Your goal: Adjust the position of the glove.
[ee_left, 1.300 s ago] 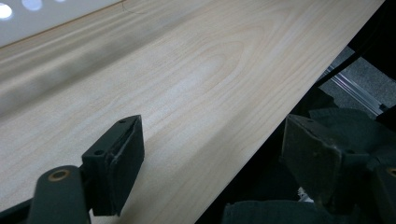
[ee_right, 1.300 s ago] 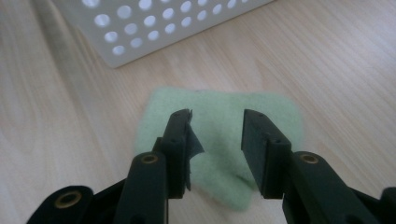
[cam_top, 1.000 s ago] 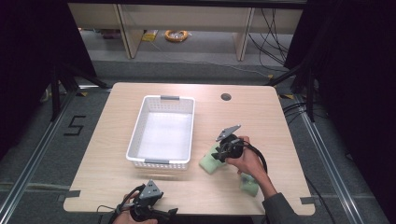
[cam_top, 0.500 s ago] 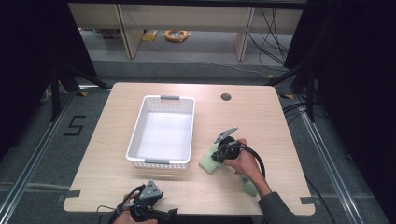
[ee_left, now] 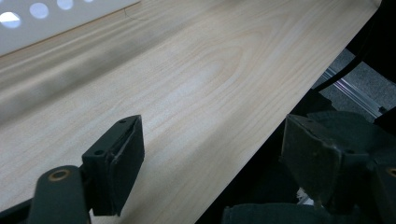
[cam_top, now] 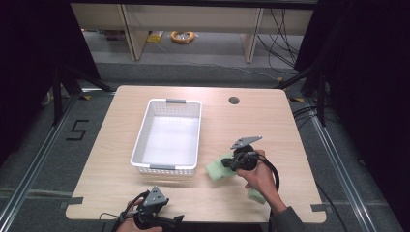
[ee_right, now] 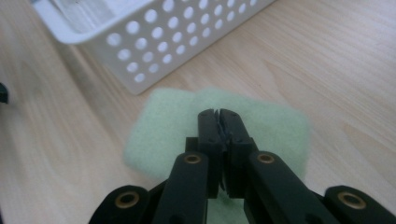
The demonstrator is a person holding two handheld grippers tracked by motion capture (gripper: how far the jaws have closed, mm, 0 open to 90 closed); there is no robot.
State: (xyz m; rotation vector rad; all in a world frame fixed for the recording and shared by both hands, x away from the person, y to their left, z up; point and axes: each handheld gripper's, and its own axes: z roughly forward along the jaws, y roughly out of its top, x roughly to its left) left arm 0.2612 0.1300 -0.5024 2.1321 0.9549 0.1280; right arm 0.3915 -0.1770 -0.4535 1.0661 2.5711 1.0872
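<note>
Pale green foam, a flat sponge [cam_top: 218, 168], lies on the light wooden table [cam_top: 270, 121] right of centre in the lower half of the high view, just beside the near right corner of the white perforated basket [cam_top: 167, 137]. The right gripper [cam_top: 231, 163] is at the sponge's right edge, held by a hand [cam_top: 258, 176] that comes up from the bottom right of the frame, with the grey three-cornered plate above it and a black cable looping to its right. A second green sponge [cam_top: 256, 195] lies lower and further right, partly covered by that hand's wrist.

In the right gripper view the two black jaws stand pressed together in the middle of the frame, with only a thin seam between them. The green sponge [ee_right: 261, 128] spreads out behind and to both sides of the tips. Whether a fold of it is pinched between the jaws cannot be told; the tips look to be closed over or on its surface. The basket's [ee_right: 159, 51] holed wall crosses the upper left of that view, close to the sponge but apart from it.

The left gripper [cam_top: 157, 217] sits at the bottom edge of the high view, left of centre, at the table's near rim. In the left gripper view its jaws are spread wide, with bare wood grain between them and nothing held; the basket's wall shows in the upper left corner.
</note>
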